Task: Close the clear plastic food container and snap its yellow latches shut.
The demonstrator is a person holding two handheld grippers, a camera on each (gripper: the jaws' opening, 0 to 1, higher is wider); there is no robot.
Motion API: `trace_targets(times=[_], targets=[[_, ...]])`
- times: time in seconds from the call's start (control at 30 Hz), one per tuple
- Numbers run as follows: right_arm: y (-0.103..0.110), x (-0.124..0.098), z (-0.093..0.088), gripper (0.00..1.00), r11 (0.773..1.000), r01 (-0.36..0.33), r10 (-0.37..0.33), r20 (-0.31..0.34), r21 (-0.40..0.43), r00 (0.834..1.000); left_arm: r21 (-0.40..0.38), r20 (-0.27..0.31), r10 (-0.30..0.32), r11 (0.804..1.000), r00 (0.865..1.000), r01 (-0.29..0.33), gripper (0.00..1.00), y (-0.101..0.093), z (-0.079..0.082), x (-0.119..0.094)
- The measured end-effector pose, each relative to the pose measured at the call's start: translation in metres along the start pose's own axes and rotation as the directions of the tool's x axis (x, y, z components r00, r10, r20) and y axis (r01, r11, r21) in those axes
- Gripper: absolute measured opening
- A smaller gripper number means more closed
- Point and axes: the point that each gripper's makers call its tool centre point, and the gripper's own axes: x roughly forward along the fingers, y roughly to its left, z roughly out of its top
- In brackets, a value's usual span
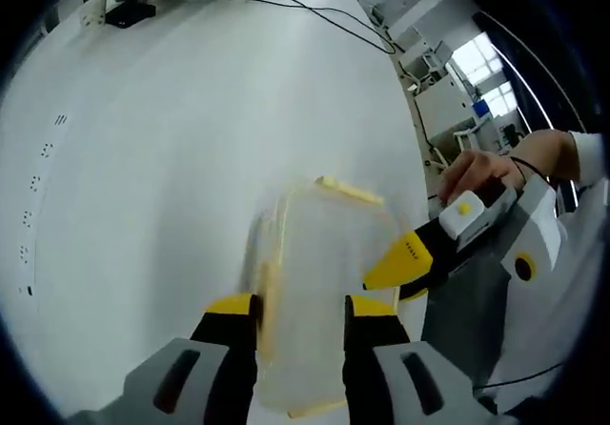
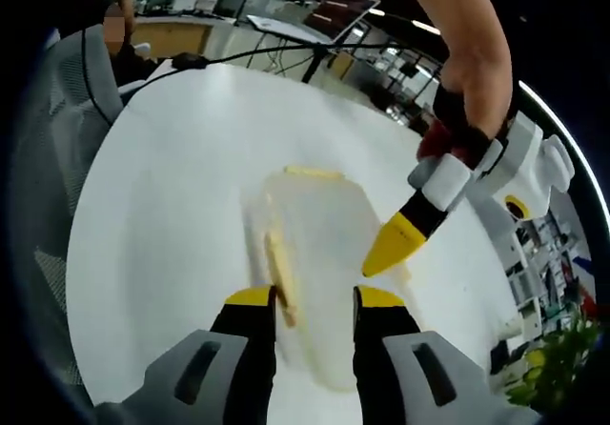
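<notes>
Two claws, left (image 1: 300,308) and right (image 2: 315,298), stand parted, gripping nothing, over the blurred clear container (image 1: 319,282) on the white table (image 1: 162,158); its latches (image 1: 349,191) barely show.

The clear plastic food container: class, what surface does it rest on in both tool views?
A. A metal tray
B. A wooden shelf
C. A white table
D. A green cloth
C. The clear plastic food container with its yellow latches lies on the bare white table, seen likewise in the right gripper view, container on table.
</notes>
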Motion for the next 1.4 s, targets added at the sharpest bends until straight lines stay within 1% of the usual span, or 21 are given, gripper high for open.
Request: trace_targets(times=[0.27,0.37,0.43,0.47,0.57,0.63,0.73,0.83,0.93,0.97,1.03,1.13,1.17,1.2,1.27,1.33,1.37,1.4], targets=[[-0.001,0.001,0.001,0.27,1.000,0.008,-0.008,0.007,-0.003,1.000,0.005,0.001,-0.006,1.000,1.000,0.006,0.29,0.005,0.004,0.000],[-0.001,0.002,0.001,0.28,1.000,0.010,-0.010,0.004,-0.004,1.000,0.006,0.006,-0.001,1.000,1.000,0.001,0.30,0.002,0.005,0.000],[-0.001,0.001,0.001,0.29,1.000,0.013,-0.013,0.005,-0.010,1.000,0.012,0.019,0.010,1.000,1.000,-0.010,0.30,0.004,0.007,-0.001],[-0.001,0.001,0.001,0.29,1.000,0.012,-0.012,0.006,-0.009,1.000,0.011,0.036,0.017,1.000,0.999,-0.017,0.31,0.006,0.008,-0.003],[-0.001,0.000,0.003,0.30,1.000,0.007,-0.007,0.016,0.006,1.000,-0.008,0.091,0.034,0.999,0.995,-0.033,0.32,0.002,0.009,-0.002],[0.000,0.000,0.004,0.30,1.000,0.008,-0.008,0.014,0.005,1.000,-0.025,0.135,0.050,0.999,0.990,-0.047,0.33,0.004,0.012,-0.002],[0.001,-0.001,0.005,0.31,1.000,0.001,-0.001,0.009,0.019,1.000,-0.027,0.168,0.092,0.996,0.982,-0.089,0.36,0.004,0.012,-0.004],[0.001,-0.003,0.006,0.33,1.000,0.001,-0.001,0.006,0.029,1.000,-0.028,0.209,0.125,0.992,0.970,-0.121,0.38,-0.001,0.012,-0.010],[-0.001,-0.005,0.006,0.35,0.998,-0.005,0.005,0.004,0.057,1.000,-0.032,0.273,0.163,0.986,0.948,-0.161,0.39,-0.002,0.013,-0.019],[-0.002,-0.005,0.006,0.36,0.997,-0.009,0.009,0.006,0.070,1.000,-0.037,0.297,0.179,0.984,0.938,-0.176,0.39,0.000,0.013,-0.022],[-0.003,-0.006,0.007,0.36,0.996,-0.011,0.010,0.006,0.087,1.000,-0.053,0.323,0.194,0.981,0.926,-0.187,0.39,-0.003,0.010,-0.026],[-0.004,-0.009,0.004,0.37,0.995,-0.010,0.010,-0.001,0.098,1.000,-0.074,0.356,0.217,0.976,0.909,-0.204,0.39,-0.008,0.000,-0.030],[-0.005,-0.009,0.003,0.37,0.995,-0.009,0.010,-0.003,0.103,1.000,-0.082,0.363,0.224,0.975,0.905,-0.208,0.39,-0.004,-0.004,-0.032],[-0.005,-0.011,0.003,0.37,0.994,-0.010,0.010,-0.004,0.110,1.000,-0.098,0.377,0.236,0.972,0.896,-0.215,0.39,-0.004,-0.008,-0.033],[-0.006,-0.013,0.001,0.37,0.993,-0.010,0.011,-0.009,0.120,1.000,-0.112,0.392,0.246,0.969,0.887,-0.219,0.40,-0.009,-0.016,-0.033],[-0.006,-0.015,0.000,0.37,0.992,-0.009,0.010,-0.010,0.126,1.000,-0.126,0.401,0.269,0.963,0.876,-0.238,0.40,-0.013,-0.024,-0.034],[-0.006,-0.016,0.000,0.38,0.991,-0.009,0.011,-0.011,0.131,1.000,-0.129,0.405,0.273,0.962,0.873,-0.242,0.41,-0.014,-0.025,-0.034],[-0.007,-0.017,-0.001,0.38,0.990,-0.011,0.013,-0.013,0.143,1.000,-0.141,0.415,0.284,0.959,0.864,-0.248,0.41,-0.016,-0.029,-0.035]])
